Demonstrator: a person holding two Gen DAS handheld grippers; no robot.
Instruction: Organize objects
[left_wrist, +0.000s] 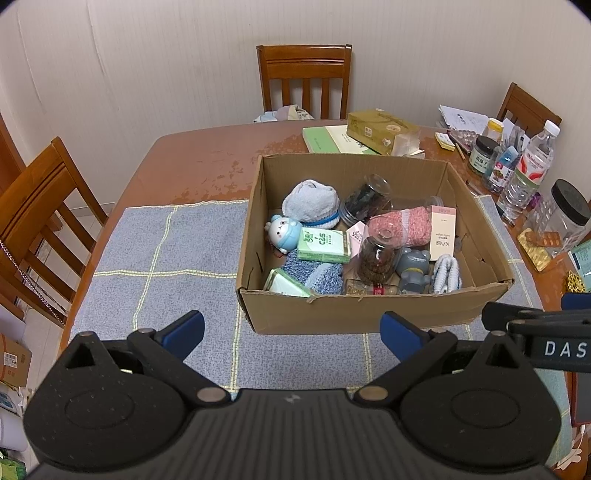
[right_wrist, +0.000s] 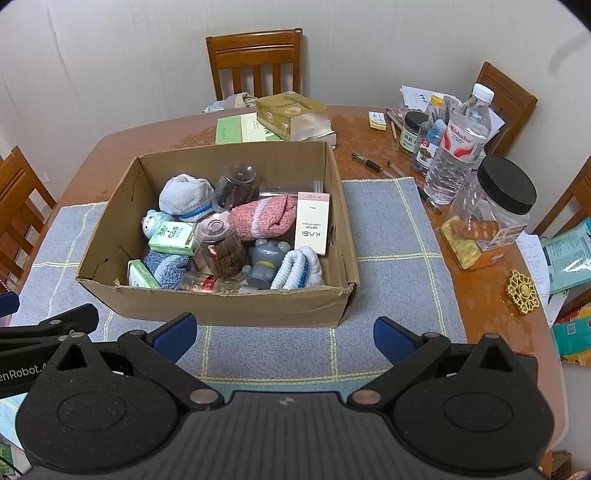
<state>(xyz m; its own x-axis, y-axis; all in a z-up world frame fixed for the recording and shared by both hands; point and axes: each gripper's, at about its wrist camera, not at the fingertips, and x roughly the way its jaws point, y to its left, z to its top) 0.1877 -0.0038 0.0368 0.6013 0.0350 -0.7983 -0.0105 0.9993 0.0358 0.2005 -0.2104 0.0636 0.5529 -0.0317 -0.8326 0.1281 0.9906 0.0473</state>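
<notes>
1. Cardboard box (left_wrist: 343, 314) stands open on the blue checked cloth (left_wrist: 155, 258), which covers the near half of the wooden table (left_wrist: 207, 155); the box sits nearer the cloth's right edge in the left wrist view.
2. At the box's left side lie a pale blue knitted sock ball (right_wrist: 186, 197), a small blue-capped figurine (right_wrist: 153, 223), a green carton (right_wrist: 171, 240) and a blue speckled sock (right_wrist: 166, 267).
3. In the middle, a glass jar of dark contents (right_wrist: 221, 245) rests tilted against a pink sock (right_wrist: 264, 218), with a second jar (right_wrist: 236, 182) behind it.
4. Toward the right wall lie a grey toy figure (right_wrist: 264, 264), a white and blue sock (right_wrist: 297, 269) and a pink-topped KASI carton (right_wrist: 312, 223).
5. Left gripper (left_wrist: 291, 328) hangs before the box's near wall, blue pads spread wide, holding nothing.
6. Right gripper (right_wrist: 284, 332) hangs likewise at the near wall, jaws wide apart and empty.
7. Along the table's right edge stand a water bottle (right_wrist: 458, 147) and a black-lidded plastic jar (right_wrist: 491, 214), with a gold ornament (right_wrist: 522, 291) nearer the front.
</notes>
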